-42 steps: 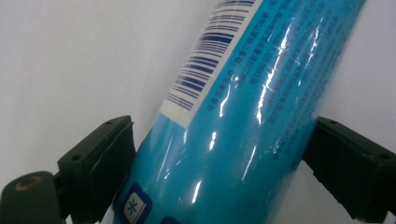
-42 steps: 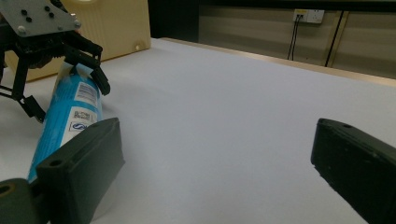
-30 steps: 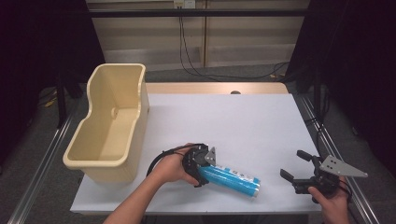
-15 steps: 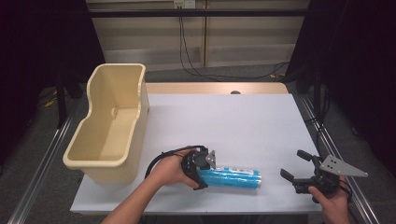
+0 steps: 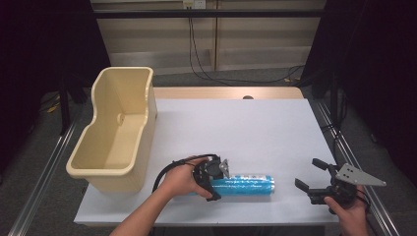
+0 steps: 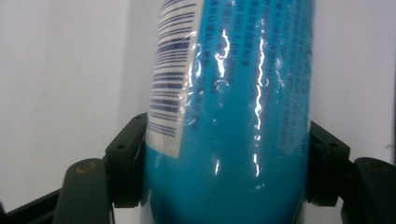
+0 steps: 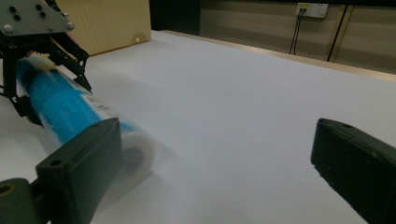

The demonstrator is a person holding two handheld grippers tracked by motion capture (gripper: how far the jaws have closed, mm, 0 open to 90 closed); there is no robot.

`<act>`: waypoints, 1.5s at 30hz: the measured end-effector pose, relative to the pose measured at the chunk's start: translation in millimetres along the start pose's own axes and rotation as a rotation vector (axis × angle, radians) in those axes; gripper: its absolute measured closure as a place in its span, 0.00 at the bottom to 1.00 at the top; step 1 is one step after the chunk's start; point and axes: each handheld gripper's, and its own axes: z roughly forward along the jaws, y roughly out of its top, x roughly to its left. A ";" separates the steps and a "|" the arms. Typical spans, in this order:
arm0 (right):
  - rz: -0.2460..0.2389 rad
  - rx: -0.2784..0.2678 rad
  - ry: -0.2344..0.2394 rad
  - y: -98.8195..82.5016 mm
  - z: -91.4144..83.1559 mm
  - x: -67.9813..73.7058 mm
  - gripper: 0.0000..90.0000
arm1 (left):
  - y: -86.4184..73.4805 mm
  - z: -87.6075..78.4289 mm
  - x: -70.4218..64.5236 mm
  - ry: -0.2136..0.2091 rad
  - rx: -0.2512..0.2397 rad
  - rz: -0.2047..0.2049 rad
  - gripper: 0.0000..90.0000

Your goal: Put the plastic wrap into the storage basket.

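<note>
At the near edge of the table [image 5: 275, 123], the person's right hand [image 5: 350, 216] is holding the right gripper [image 5: 311, 175] low over the white surface, its jaws standing wide apart with nothing between them; in the right gripper view the two black jaws are framing bare tabletop. It is pointing left toward the blue tube [image 5: 242, 185] but is sitting well apart from it.

A little farther left, the left gripper [image 5: 216, 183] is clamping the blue tube at its left end. Its jaws have just been closing, and in the left gripper view the pads [image 6: 127, 163] are pressing on either side of the glossy blue body, just below the barcode label [image 6: 170, 74]. The tube is lying on its side on the table, running left to right along the near edge, its white cap [image 7: 135, 156] pointing toward the right gripper. The left hand [image 5: 179, 181] is resting behind the gripper, a black cable looping beside it.

Farther back and to the left, the cream plastic bin [image 5: 115, 130] is standing at the table's left edge, with nothing visible inside.

Judging from this, the grasp appears to be done, while the lift and the carry, probably to the bin, are still ahead; the tube is not yet leaving the surface. The right gripper seems to be waiting, with no part in the work so far.
</note>
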 end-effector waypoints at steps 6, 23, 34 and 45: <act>0.001 -0.007 0.000 0.6 -0.3 -0.1 0.02 | 4.3 -18.8 5.9 0.001 0.048 -0.183 0.35; 0.003 -0.009 0.000 1.0 -0.7 0.2 0.02 | 7.7 -75.9 19.5 0.029 0.048 -0.504 0.35; -0.001 -0.008 0.003 0.9 0.2 0.7 0.02 | 2.6 -114.5 26.0 0.092 0.037 -0.613 0.35; -0.016 -0.007 0.006 0.8 1.5 2.9 0.01 | -11.9 -146.5 29.7 0.123 -0.009 -0.717 0.35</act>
